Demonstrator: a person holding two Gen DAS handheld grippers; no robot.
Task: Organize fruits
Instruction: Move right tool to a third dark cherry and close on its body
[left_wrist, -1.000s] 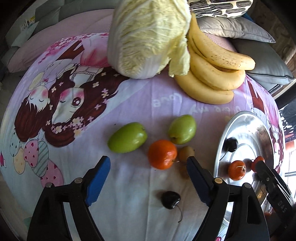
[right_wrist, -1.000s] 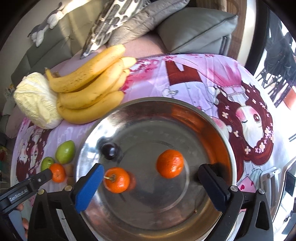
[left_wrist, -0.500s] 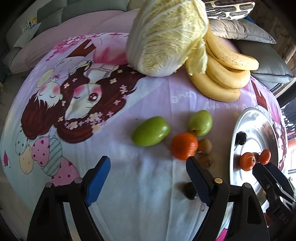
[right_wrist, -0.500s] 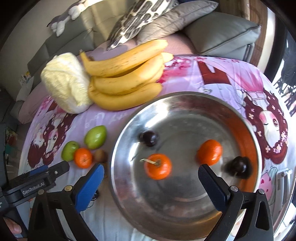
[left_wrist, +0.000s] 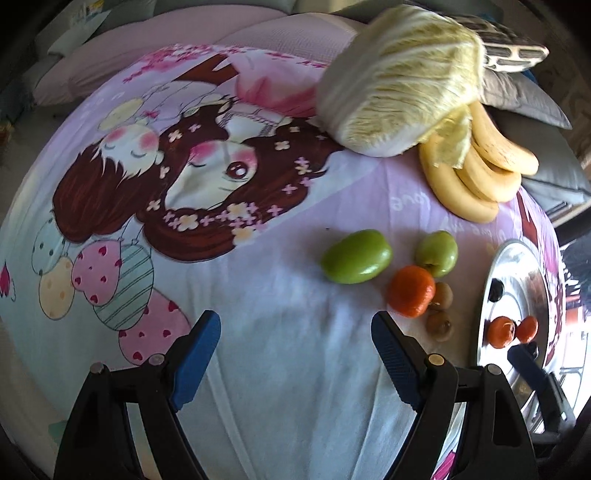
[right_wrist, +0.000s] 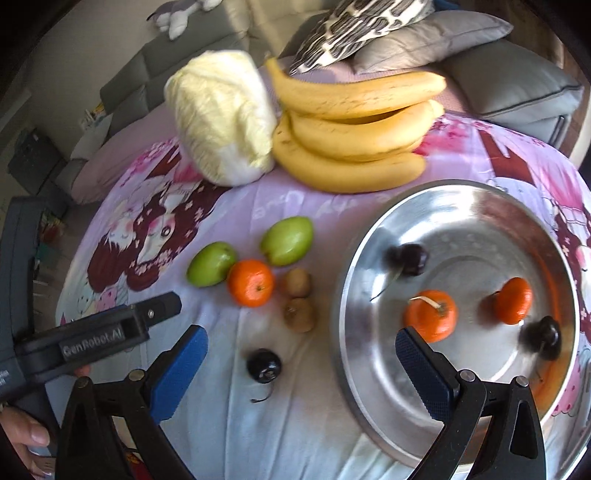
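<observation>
Your left gripper (left_wrist: 295, 354) has black plastic arms shaped like clamp handles, each tipped with a blue ribbed pad and pinned with a round silver rivet. Your right gripper (right_wrist: 301, 363) is built the same way, blue pads on black arms. In the right wrist view, the left tool's dark body carries pale "GenRobot.AI" lettering, and your bare fingers (right_wrist: 26, 439) show beneath it.

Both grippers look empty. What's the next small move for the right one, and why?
Probably lower the open right gripper onto the loose cherry. It lies on the cloth just ahead of the fingers, outside the metal bowl that already holds two cherries and two tangerines.
</observation>
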